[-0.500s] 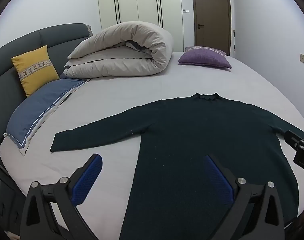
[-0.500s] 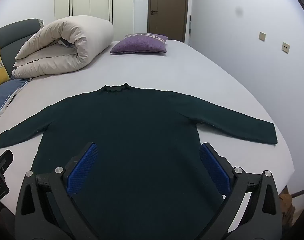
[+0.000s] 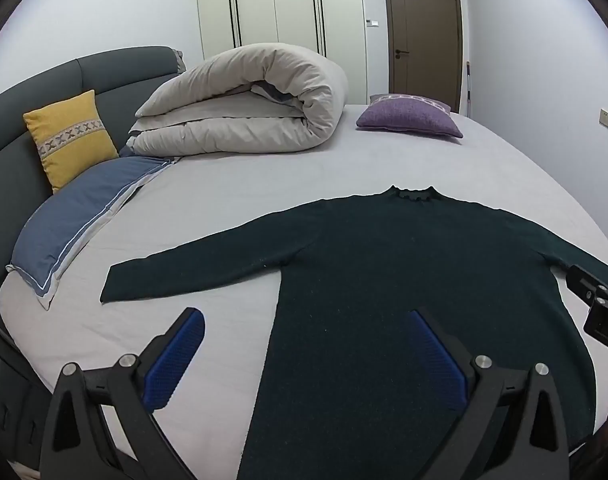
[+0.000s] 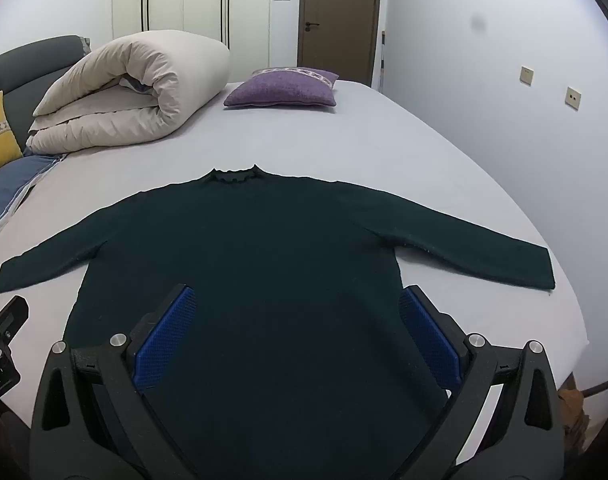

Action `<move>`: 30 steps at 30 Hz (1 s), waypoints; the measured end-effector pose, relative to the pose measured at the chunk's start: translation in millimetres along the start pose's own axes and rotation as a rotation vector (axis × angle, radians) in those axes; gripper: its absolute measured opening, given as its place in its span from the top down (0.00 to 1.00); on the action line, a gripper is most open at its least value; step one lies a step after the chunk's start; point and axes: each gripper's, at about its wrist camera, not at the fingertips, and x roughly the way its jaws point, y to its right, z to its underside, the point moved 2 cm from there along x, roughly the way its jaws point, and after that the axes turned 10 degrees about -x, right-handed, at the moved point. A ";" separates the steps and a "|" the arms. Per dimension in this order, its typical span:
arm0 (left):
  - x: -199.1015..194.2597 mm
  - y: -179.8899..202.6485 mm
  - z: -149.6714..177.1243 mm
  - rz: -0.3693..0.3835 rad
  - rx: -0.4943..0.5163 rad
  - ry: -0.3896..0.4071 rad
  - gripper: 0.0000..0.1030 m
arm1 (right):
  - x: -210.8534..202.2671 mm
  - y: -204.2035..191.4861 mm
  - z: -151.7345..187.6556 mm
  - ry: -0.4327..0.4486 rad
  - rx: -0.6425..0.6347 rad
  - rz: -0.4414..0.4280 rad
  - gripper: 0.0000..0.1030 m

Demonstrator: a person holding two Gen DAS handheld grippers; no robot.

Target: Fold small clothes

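Pale grey bed sheet (image 4: 384, 152) fills both views, and above its near part the two tongs hover with nothing in them. Left gripper (image 3: 304, 356) has its blue pads wide apart, straddling the left side seam of the dark green sweater (image 3: 404, 280); right gripper (image 4: 297, 334) is likewise spread wide, over the lower body and near the right side seam.

That sweater lies flat with its neck at the far end, both sleeves stretched out sideways and the hem nearest. It looks a soft, limp knit, fairly light, likely to sag and drape when lifted and to drag a little on the sheet. Pinching a single edge seems wise: the left sleeve cuff (image 3: 107, 284) and the right sleeve cuff (image 4: 544, 268), or the shoulders, for folding the sleeves inward.

Beyond the right cuff the mattress edge is close, so that sleeve could slip off. Bare sheet lies left of the garment and beyond the collar. Further off sit a blue pillow (image 3: 75, 216), a yellow cushion (image 3: 69, 136), a rolled duvet (image 3: 243, 100) and a purple cushion (image 3: 408, 116), all well apart from the sweater.
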 end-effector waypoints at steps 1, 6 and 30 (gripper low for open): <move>2.1 1.5 0.6 0.000 0.000 0.000 0.00 | -0.1 -0.3 0.0 -0.001 -0.001 0.000 0.00; 1.0 2.6 2.0 0.002 -0.002 0.001 0.00 | -3.1 -0.7 0.6 0.000 -0.003 -0.004 0.00; -1.5 3.2 -3.7 0.008 -0.014 0.010 0.00 | -1.8 -3.5 3.0 -0.002 -0.004 -0.007 0.00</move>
